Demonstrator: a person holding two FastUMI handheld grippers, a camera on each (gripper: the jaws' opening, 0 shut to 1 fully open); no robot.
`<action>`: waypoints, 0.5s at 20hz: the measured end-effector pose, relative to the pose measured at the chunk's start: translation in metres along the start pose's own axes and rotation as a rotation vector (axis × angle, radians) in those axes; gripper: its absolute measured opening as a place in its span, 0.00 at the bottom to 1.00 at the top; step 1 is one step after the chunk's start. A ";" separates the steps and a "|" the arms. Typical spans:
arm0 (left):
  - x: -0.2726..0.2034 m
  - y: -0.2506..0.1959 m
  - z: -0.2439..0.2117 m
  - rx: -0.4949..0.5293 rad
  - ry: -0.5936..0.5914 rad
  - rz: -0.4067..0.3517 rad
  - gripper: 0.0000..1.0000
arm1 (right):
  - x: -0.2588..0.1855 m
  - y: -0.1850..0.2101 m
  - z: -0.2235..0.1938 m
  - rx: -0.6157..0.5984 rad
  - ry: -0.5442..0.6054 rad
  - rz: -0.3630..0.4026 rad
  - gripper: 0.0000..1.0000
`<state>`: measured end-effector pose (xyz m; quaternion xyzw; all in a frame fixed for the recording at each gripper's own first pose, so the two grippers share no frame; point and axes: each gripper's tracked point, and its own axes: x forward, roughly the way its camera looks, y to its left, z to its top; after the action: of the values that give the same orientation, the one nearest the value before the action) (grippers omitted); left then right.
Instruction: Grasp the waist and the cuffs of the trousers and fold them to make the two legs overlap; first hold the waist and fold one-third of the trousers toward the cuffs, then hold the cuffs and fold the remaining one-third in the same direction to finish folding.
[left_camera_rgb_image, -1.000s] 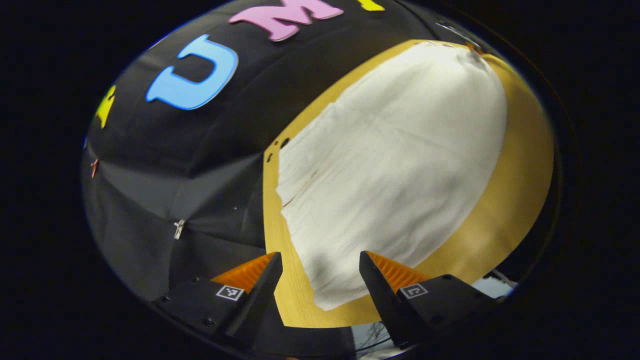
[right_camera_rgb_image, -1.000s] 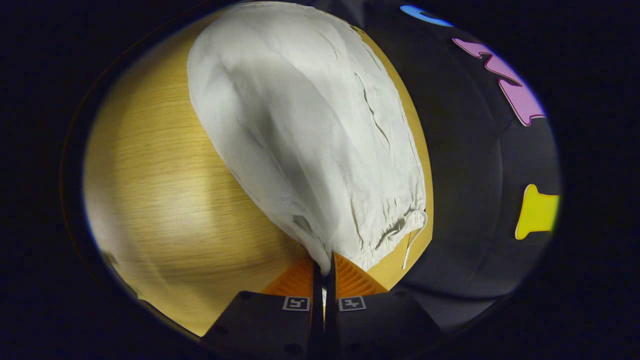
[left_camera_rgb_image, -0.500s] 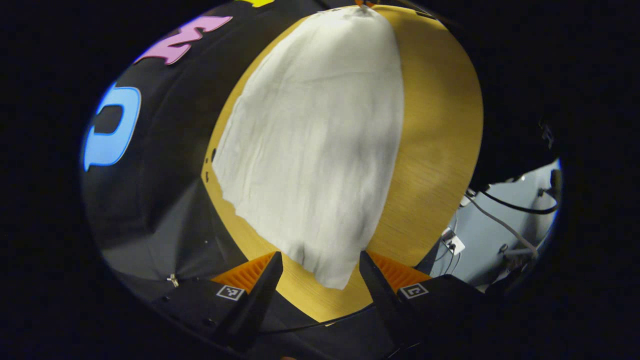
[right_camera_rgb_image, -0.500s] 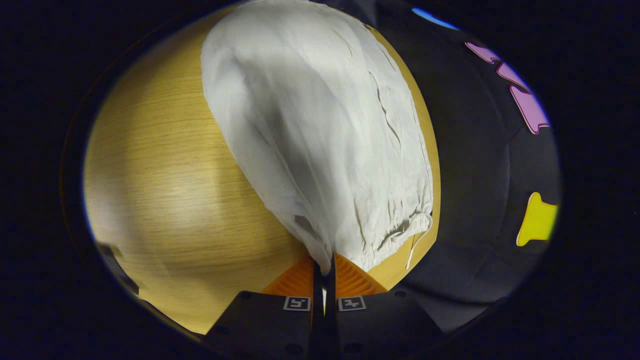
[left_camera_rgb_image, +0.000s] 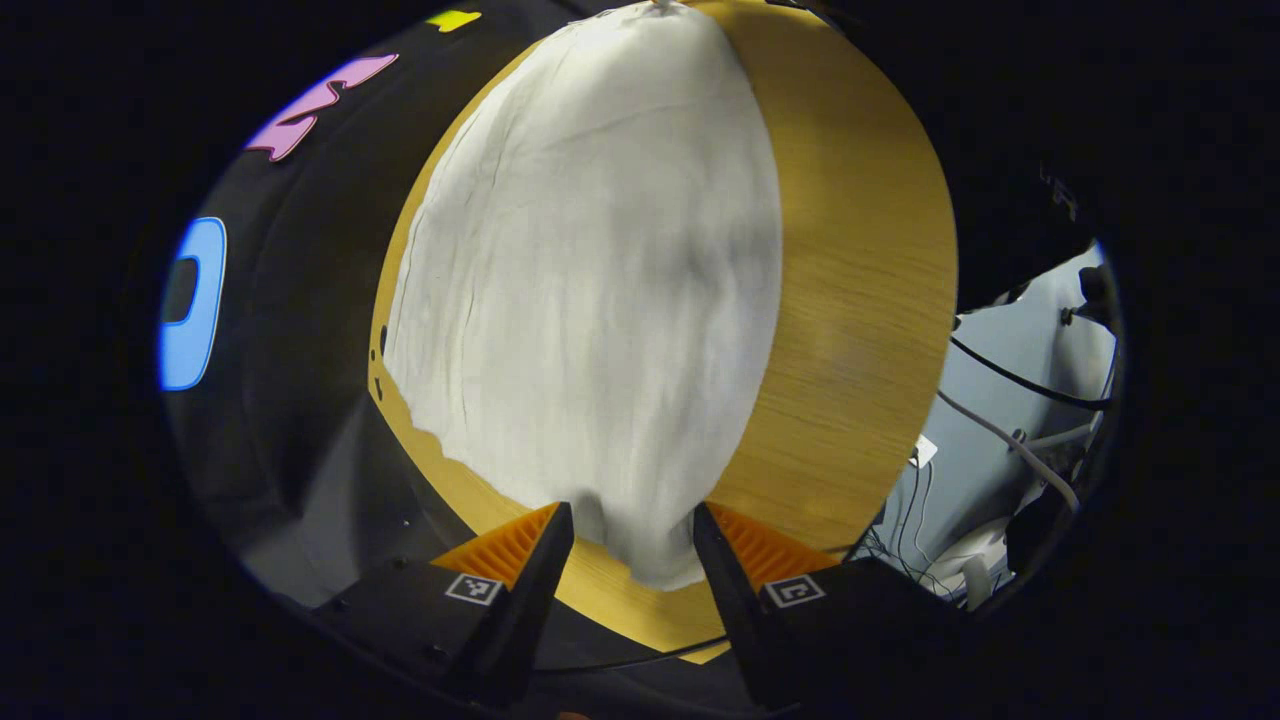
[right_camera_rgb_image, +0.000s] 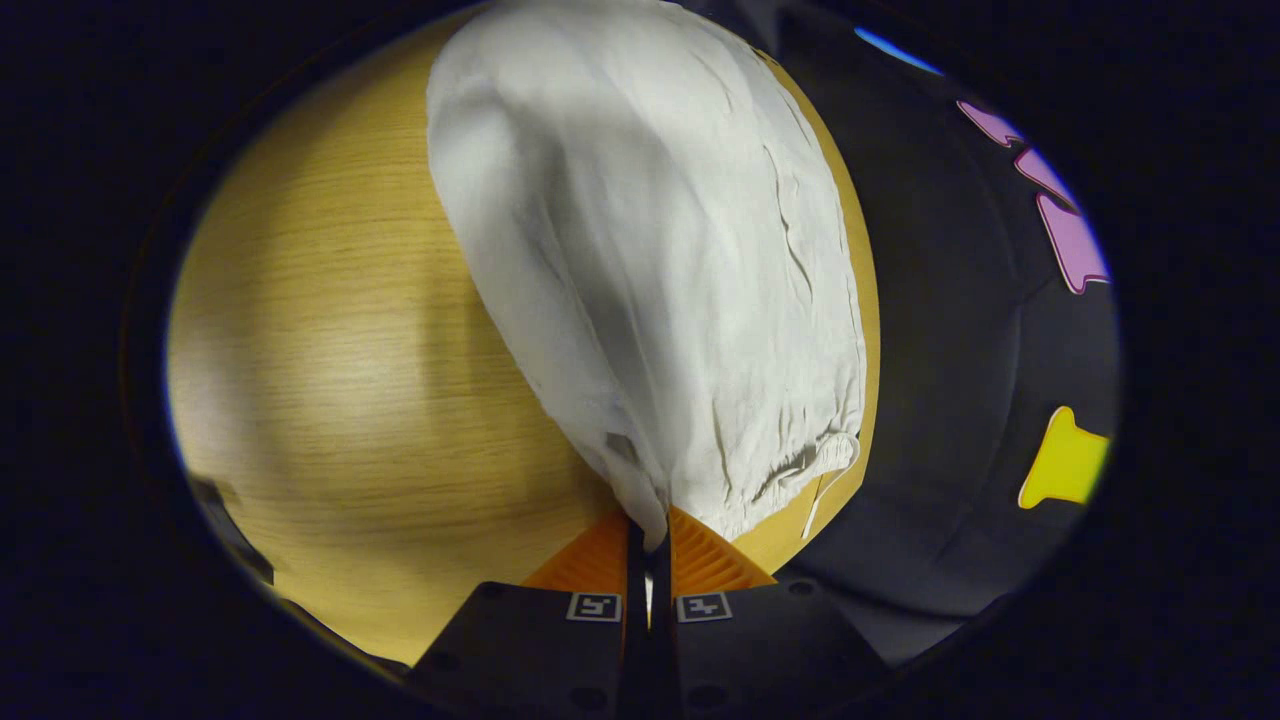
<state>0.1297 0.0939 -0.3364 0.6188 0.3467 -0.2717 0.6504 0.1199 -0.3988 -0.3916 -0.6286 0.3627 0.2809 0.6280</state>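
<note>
White trousers (left_camera_rgb_image: 590, 290) lie stretched out on a wooden table (left_camera_rgb_image: 860, 290). In the left gripper view the cuff end (left_camera_rgb_image: 650, 560) sits between my left gripper's (left_camera_rgb_image: 625, 540) open fingers, which stand on either side of the cloth without pressing on it. In the right gripper view the trousers (right_camera_rgb_image: 650, 250) run away from me, with the gathered waistband and its drawstring (right_camera_rgb_image: 820, 470) at the near end. My right gripper (right_camera_rgb_image: 650, 535) is shut on a corner of the waist, and the cloth rises slightly from the pinch.
The table's (right_camera_rgb_image: 330, 380) bare wood lies beside the trousers. Past the table edge in the left gripper view are a grey floor with cables (left_camera_rgb_image: 1000, 430) and a socket. The black booth wall (right_camera_rgb_image: 960, 350) runs along the far long side.
My left gripper has swung round and come closer, so the cuff now lies between its fingers, which have narrowed slightly. The right gripper keeps its hold on the waist and has shifted only a little.
</note>
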 end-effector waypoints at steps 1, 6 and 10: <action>0.006 0.006 0.002 -0.012 0.009 0.004 0.79 | 0.001 0.000 0.000 -0.006 0.000 -0.003 0.05; 0.031 0.029 0.010 -0.050 0.034 0.081 0.38 | 0.001 -0.001 0.000 0.012 0.007 -0.022 0.05; 0.041 0.037 0.011 -0.069 0.040 0.124 0.12 | 0.000 -0.001 0.000 0.019 0.000 -0.034 0.05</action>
<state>0.1844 0.0892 -0.3458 0.6217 0.3295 -0.2064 0.6800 0.1203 -0.3993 -0.3913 -0.6287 0.3547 0.2665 0.6387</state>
